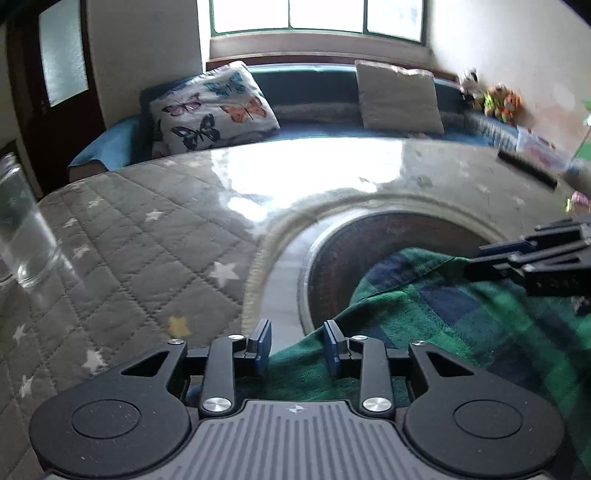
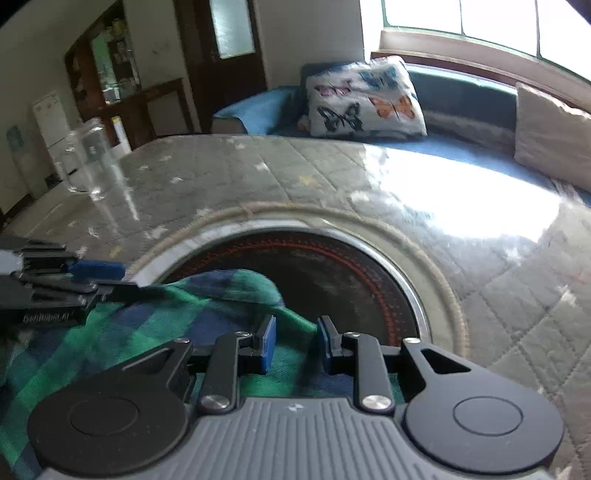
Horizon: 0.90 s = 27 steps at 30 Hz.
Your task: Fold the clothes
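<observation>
the left gripper [image 1: 297,347] sits low over the near-left edge of a green & navy plaid garment [image 1: 461,332], its blue pads [image 1: 263,345] spread apart w/ a clear gap; the cloth edge lies under and btwn them but nothing is pinched. the right gripper [image 2: 295,345] is likewise parted, blue pads [image 2: 267,345] wide of each other, hovering over the same plaid garment [image 2: 147,325] w/ fabric showing in the gap, not clamped as far as can be seen. in the left wrist view the right gripper [image 1: 491,260] comes in from the right edge, above the garment's far part; whether it touches the cloth can't be told. in the right wrist view the left gripper [image 2: 107,277] enters from the left, by a raised fold. the garment lies rumpled on the near side of a table [image 1: 129,240] covered by a grey quilted star-print cloth under a glossy clear sheet, and partly overlaps a dark round inset plate [image 2: 332,266] w/ a metal rim in the table's middle. a clear glass [image 1: 18,229] stands at the far left of the table. beyond the table is a blue bench seat w/ a butterfly cushion [image 1: 210,107] and a plain beige cushion [image 1: 399,96], under a bright window [image 1: 317,14]. blurred soft toys [image 1: 498,99] sit at the far right.
</observation>
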Motion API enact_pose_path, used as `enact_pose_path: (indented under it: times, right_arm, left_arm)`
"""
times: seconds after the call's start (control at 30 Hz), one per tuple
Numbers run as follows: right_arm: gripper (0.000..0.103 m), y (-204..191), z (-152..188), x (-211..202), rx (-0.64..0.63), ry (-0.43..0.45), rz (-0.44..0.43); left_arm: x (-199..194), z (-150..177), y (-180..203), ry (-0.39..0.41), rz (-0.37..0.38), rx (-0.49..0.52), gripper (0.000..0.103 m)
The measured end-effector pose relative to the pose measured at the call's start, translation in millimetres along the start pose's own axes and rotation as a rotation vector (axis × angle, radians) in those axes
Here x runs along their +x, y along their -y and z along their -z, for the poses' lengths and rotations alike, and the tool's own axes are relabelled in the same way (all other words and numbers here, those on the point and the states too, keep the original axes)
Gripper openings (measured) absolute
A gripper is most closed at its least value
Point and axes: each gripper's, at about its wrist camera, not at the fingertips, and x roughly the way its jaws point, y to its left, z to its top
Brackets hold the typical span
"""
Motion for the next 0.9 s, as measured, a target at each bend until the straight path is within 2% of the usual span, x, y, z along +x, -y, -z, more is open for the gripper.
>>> enact_pose_path:
  times: [0.07, 0.1, 0.17, 0.23, 0.3, 0.4, 0.53, 0.73, 0.9]
  right_arm:
    - [0.04, -10, 2, -15, -0.041, 0.017, -0.013]
    - [0.042, -16, 3, -22, -0.065, 0.025, -0.022]
    - [0.043, -34, 7, -36, -0.117, 0.037, -0.049]
    - [0.049, -54, 13, -48, -0.164, 0.043, -0.095]
    - [0.051, -76, 20, -59, -0.216, 0.046, -0.148]
    - [0.058, -110, 32, -72, -0.298, 0.044, -0.229]
    - [0.06, -155, 49, -82, -0.412, 0.039, -0.316]
    - [0.061, -218, 79, -81, -0.608, 0.029, -0.357]
    - [0.054, -248, 96, -72, -0.7, 0.017, -0.311]
  left_arm:
    - [-12, 2, -7, 0.019, -0.015, -0.021, 0.048]
    - [-19, 4, -11, 0.028, -0.025, -0.029, 0.052]
    - [-32, 9, -19, 0.038, -0.047, -0.05, 0.059]
    - [-45, 15, -27, 0.048, -0.068, -0.074, 0.074]
    - [-57, 23, -34, 0.054, -0.087, -0.097, 0.078]
    - [-73, 34, -44, 0.06, -0.11, -0.138, 0.09]
    - [-91, 51, -54, 0.072, -0.116, -0.191, 0.103]
    - [-111, 71, -66, 0.076, -0.104, -0.265, 0.103]
    - [-116, 82, -71, 0.063, -0.047, -0.363, 0.103]
